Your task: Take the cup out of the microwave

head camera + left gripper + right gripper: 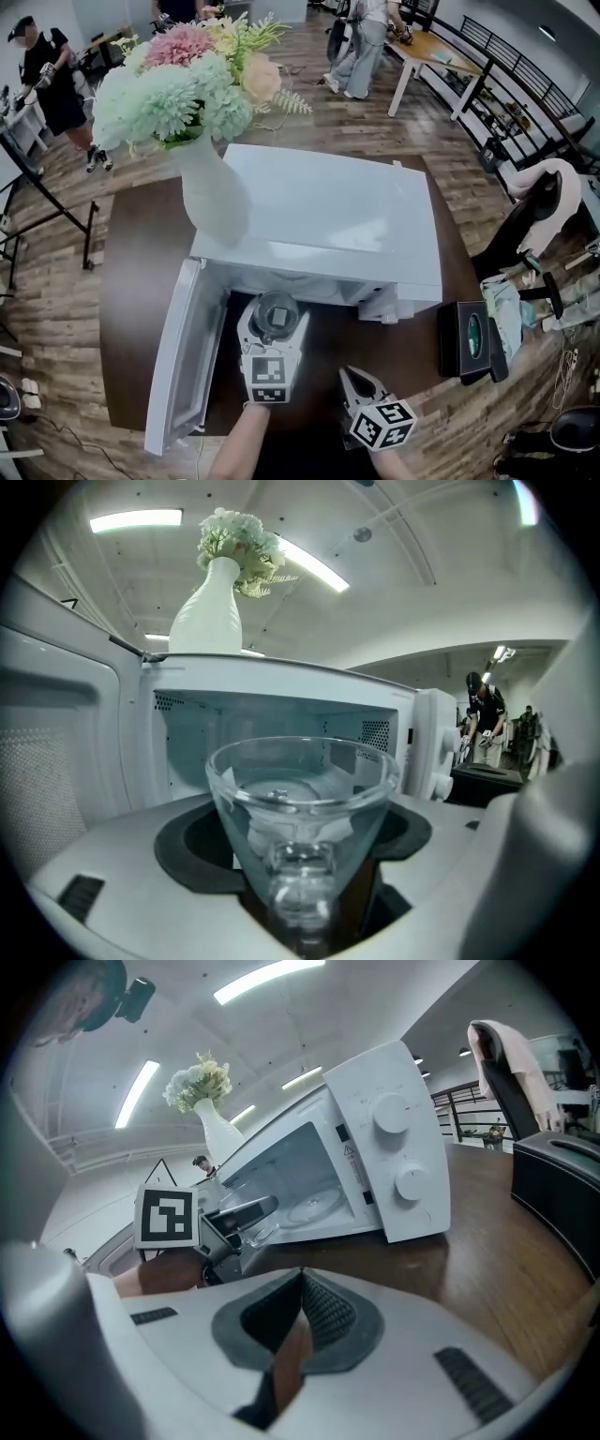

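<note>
A clear glass cup (300, 803) sits between the jaws of my left gripper (302, 902), which is shut on its narrow base. In the head view the cup (275, 313) is just outside the open front of the white microwave (337, 220), above the dark table (136, 281). The lit cavity (281, 733) behind it holds only a glass turntable. My right gripper (360, 382) hangs near the table's front edge, right of the left one, shut with nothing in it (298, 1283). From there I see the left gripper (236, 1215) and cup (249, 1234) before the microwave (394, 1138).
The microwave door (180, 361) stands wide open to the left. A white vase of flowers (211, 192) stands on the microwave's top, at its left. A black box (466, 339) lies on the table's right side. A draped chair and people are farther off.
</note>
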`<state>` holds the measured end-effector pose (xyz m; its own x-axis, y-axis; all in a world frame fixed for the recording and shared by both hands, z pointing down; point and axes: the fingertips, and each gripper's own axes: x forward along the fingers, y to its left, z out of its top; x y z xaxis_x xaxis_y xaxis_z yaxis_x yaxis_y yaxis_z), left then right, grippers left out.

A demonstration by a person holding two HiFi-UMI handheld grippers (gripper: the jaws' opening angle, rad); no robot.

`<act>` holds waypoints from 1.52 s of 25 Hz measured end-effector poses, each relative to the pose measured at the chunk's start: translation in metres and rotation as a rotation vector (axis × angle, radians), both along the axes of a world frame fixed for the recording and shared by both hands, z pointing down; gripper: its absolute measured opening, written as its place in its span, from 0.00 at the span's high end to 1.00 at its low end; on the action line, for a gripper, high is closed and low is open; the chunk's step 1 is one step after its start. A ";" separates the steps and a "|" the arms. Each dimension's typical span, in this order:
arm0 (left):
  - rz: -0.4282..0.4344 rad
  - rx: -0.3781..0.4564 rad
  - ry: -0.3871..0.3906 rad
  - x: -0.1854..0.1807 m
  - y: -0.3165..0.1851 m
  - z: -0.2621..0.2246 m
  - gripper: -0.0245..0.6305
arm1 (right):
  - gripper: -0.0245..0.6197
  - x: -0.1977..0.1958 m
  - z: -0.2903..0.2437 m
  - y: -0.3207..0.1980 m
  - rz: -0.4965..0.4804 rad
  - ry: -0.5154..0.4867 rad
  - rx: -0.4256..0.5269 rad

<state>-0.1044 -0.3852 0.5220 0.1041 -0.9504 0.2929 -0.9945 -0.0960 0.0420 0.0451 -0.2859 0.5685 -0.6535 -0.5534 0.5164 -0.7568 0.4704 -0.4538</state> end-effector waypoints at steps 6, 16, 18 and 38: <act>-0.008 0.011 -0.001 -0.002 0.026 -0.009 0.38 | 0.97 0.001 -0.007 0.011 0.011 0.000 0.025; -0.015 0.004 0.012 -0.012 0.070 -0.023 0.38 | 0.97 0.008 -0.020 0.012 0.053 0.008 0.074; -0.014 0.000 0.018 -0.013 0.078 -0.026 0.38 | 0.97 0.009 -0.023 0.011 0.061 0.009 0.087; 0.162 0.009 0.038 -0.002 0.126 -0.067 0.38 | 0.97 0.011 -0.108 -0.012 0.019 -0.005 0.344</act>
